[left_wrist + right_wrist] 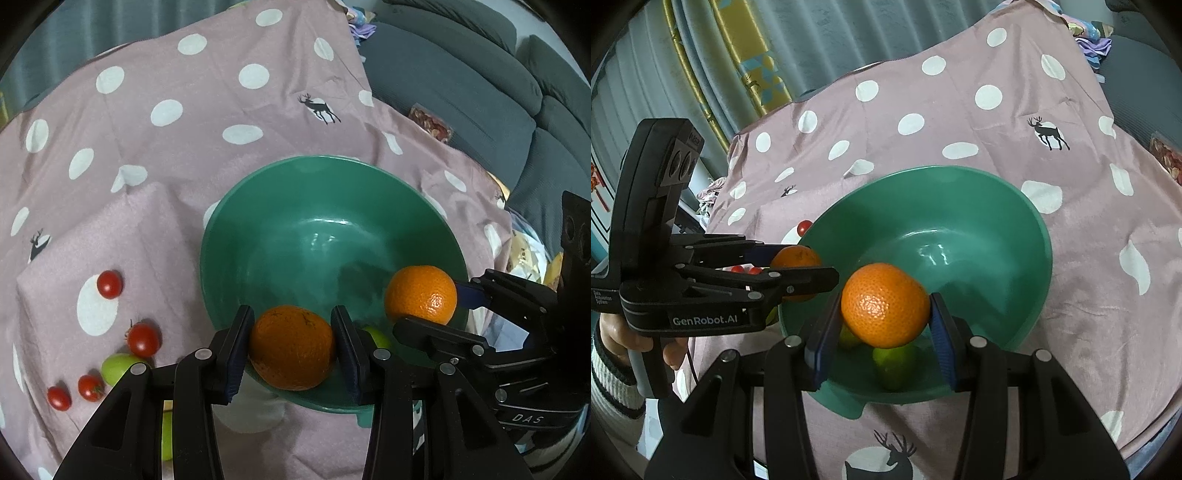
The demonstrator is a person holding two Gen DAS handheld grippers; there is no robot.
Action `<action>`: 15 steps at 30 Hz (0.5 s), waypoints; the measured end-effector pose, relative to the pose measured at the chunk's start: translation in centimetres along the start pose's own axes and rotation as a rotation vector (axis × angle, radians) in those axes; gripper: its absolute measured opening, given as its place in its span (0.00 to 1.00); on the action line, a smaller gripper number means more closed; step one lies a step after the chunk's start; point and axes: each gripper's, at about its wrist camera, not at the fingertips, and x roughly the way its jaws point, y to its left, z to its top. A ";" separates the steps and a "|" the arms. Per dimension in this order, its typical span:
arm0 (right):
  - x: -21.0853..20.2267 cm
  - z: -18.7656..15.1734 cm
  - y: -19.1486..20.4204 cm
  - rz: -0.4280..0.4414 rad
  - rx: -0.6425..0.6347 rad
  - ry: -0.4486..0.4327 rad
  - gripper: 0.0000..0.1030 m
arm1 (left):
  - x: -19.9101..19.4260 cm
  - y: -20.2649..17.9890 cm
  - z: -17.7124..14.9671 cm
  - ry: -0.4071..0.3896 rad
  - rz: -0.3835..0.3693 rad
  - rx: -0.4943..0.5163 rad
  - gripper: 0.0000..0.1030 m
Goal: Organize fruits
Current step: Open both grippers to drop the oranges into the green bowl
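Note:
A green bowl (332,206) (997,206) sits on a pink polka-dot cloth. My left gripper (293,347) is shut on an orange (291,347) over the bowl's near rim; it also shows in the right wrist view (798,273) with its orange (796,260). My right gripper (884,325) is shut on a second orange (884,304) held above the bowl's near side; in the left wrist view it (430,310) holds that orange (421,293). Two green fruits (894,363) (847,338) lie in the bowl under the orange.
Several cherry tomatoes (144,338) (109,283) and a green fruit (116,367) lie on the cloth (166,166) left of the bowl. A grey sofa (461,92) stands at the right, with a snack packet (430,122) on it. Curtains (812,44) hang behind.

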 end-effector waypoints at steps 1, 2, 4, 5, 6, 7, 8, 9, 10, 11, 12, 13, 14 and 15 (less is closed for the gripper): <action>0.0 0.0 0.0 -0.001 0.000 0.000 0.46 | 0.0 0.0 0.0 0.000 0.000 -0.001 0.42; 0.0 -0.1 0.0 -0.002 0.001 -0.001 0.46 | 0.0 0.0 0.0 0.000 -0.001 -0.002 0.42; 0.0 -0.1 0.0 -0.004 0.005 0.000 0.46 | 0.0 0.0 0.0 -0.002 -0.001 0.000 0.42; 0.0 -0.1 -0.1 -0.004 0.008 0.000 0.46 | -0.1 0.0 0.0 -0.005 -0.001 -0.002 0.42; -0.1 -0.1 -0.2 -0.004 0.012 -0.001 0.47 | -0.2 -0.1 0.0 -0.010 -0.001 -0.001 0.42; -0.1 0.0 -0.3 -0.004 0.015 -0.004 0.47 | -0.4 -0.1 0.0 -0.014 -0.002 0.000 0.42; -0.3 0.1 -0.4 0.002 0.018 -0.011 0.47 | -0.5 -0.1 0.1 -0.017 -0.001 0.001 0.42; -0.5 0.2 -0.4 0.007 0.019 -0.015 0.47 | -0.6 -0.2 0.1 -0.023 0.000 0.002 0.42; -0.6 0.3 -0.2 0.007 0.018 -0.017 0.47 | -0.8 -0.2 0.1 -0.027 0.000 0.001 0.42; -0.8 0.3 -0.1 0.003 0.011 -0.022 0.47 | -1.0 -0.2 0.1 -0.033 0.002 0.000 0.42; -0.9 0.4 0.0 0.001 0.008 -0.024 0.47 | -1.3 -0.2 0.0 -0.039 0.003 0.000 0.42; -1.1 0.4 0.1 0.001 0.006 -0.028 0.47 | -1.5 -0.2 0.0 -0.045 0.004 -0.001 0.42; -1.2 0.5 0.2 0.001 0.005 -0.029 0.47 | -1.8 -0.2 0.0 -0.052 0.006 -0.003 0.42; -1.2 0.5 0.3 0.000 0.004 -0.030 0.47 | -2.2 -0.2 -0.1 -0.058 0.009 -0.005 0.42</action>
